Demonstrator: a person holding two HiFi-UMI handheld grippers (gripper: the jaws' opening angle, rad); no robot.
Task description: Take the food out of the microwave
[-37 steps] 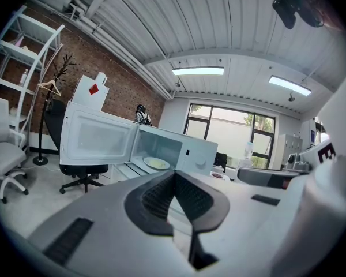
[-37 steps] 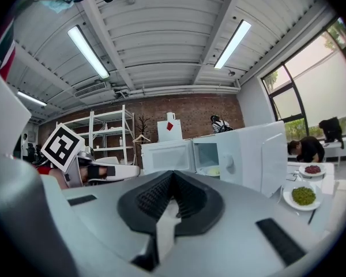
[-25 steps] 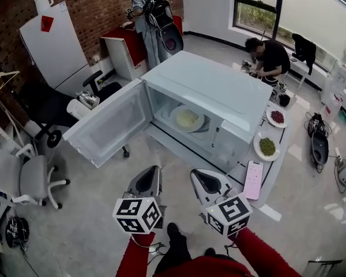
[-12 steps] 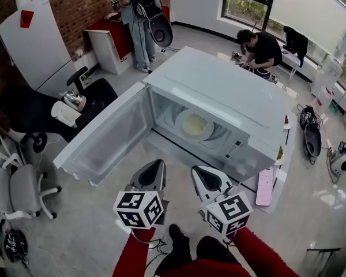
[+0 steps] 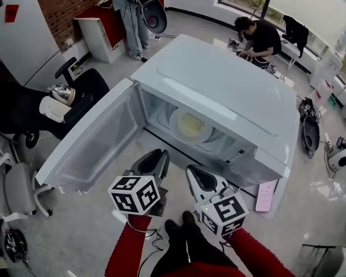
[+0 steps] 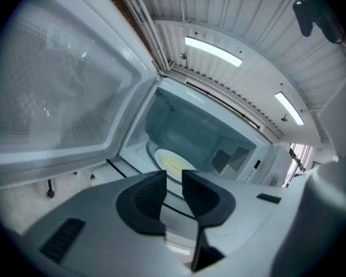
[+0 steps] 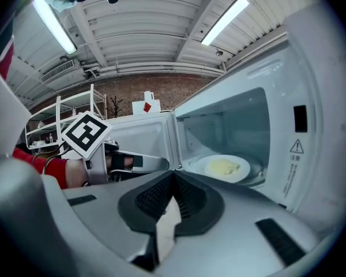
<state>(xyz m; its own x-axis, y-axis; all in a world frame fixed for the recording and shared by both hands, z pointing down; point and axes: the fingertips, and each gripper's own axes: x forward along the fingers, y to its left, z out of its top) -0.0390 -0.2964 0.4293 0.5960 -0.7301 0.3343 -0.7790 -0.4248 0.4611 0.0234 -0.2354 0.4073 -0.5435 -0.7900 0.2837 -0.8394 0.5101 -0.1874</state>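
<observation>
The microwave (image 5: 219, 91) is already open, its door (image 5: 92, 146) swung wide to the left, so I judge I am on the approach, with the reach into the cavity not yet begun.

My left hand-held gripper (image 5: 157, 156) hovers just outside the near edge of the opening. Its jaws are slightly parted and hold nothing; through the gap I can see the cavity floor.

The food (image 5: 189, 122), a pale yellow portion, sits on a white plate (image 5: 203, 133) in the middle of the cavity, well inside and untouched.

My right hand-held gripper (image 5: 194, 173) is level with the left one, its jaws pressed together and empty.

Next I would have to spread the jaws, take a gripper in low over the sill and close on the plate's near rim. The plate must then come out level so the food doesn't slide.

As for writing, the right front panel carries a warning-triangle label (image 7: 296, 147), its print too small to read. I see no brand name. A pink phone (image 5: 265, 196) lies just beside the microwave's near right corner.
</observation>
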